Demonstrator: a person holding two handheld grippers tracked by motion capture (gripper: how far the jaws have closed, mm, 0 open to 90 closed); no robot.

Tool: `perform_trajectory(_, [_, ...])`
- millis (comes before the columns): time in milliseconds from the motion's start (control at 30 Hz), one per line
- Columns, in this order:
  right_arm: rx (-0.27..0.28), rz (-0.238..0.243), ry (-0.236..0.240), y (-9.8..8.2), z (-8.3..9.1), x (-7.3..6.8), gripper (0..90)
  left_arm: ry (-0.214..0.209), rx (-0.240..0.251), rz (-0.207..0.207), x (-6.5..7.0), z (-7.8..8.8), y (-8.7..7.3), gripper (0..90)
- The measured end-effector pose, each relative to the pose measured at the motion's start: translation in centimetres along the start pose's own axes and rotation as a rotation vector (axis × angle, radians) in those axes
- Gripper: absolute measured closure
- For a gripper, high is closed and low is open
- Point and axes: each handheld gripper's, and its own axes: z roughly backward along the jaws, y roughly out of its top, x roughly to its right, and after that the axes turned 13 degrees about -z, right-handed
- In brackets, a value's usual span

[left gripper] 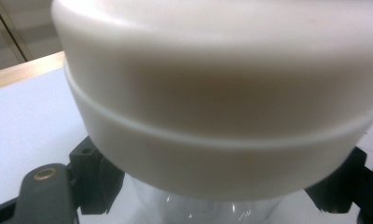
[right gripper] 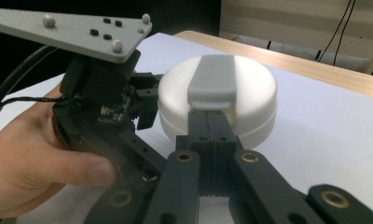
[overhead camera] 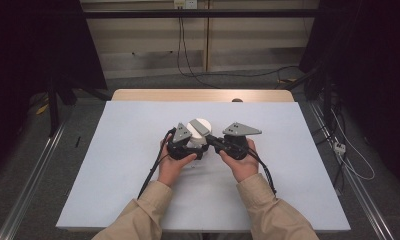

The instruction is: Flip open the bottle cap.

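A clear container [left gripper: 212, 205] with a wide white lid [overhead camera: 199, 126] stands at the middle of the white mat [overhead camera: 298, 150]. A grey flap [right gripper: 212, 79] lies across the lid's top [right gripper: 254, 84]. My left gripper [overhead camera: 194, 148] is shut on the clear body just under the lid [left gripper: 222, 93], one black jaw at each side. Its jaws also show in the right gripper view, left of the lid. My right gripper [right gripper: 208, 119] is shut, its jaws pressed together. Its tips touch the lid's rim right below the flap's front edge [overhead camera: 204, 131].
The mat covers a wooden table whose far edge [overhead camera: 203, 95] shows bare, with a small round thing [overhead camera: 236, 100] on it. Metal rails [overhead camera: 33, 175] run along the floor at both sides. Cables [overhead camera: 188, 65] hang and lie behind the table.
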Motion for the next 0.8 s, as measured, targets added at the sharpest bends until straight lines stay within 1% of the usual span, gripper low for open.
perform_trajectory(133, [0.003, 0.007, 0.002, 0.4, 0.0, 0.0, 90.0, 0.001, 0.000, 0.001, 0.0, 0.0, 0.0, 18.7])
perform_trajectory(600, [0.016, 0.006, -0.002, 1.3, -0.3, -0.2, 90.0, 0.001, 0.000, 0.002, 0.0, 0.0, 0.0, 18.7])
perform_trajectory(800, [0.020, 0.016, -0.003, 1.8, -0.4, -0.3, 90.0, 0.001, -0.001, 0.000, 0.0, 0.0, 0.0, 18.8])
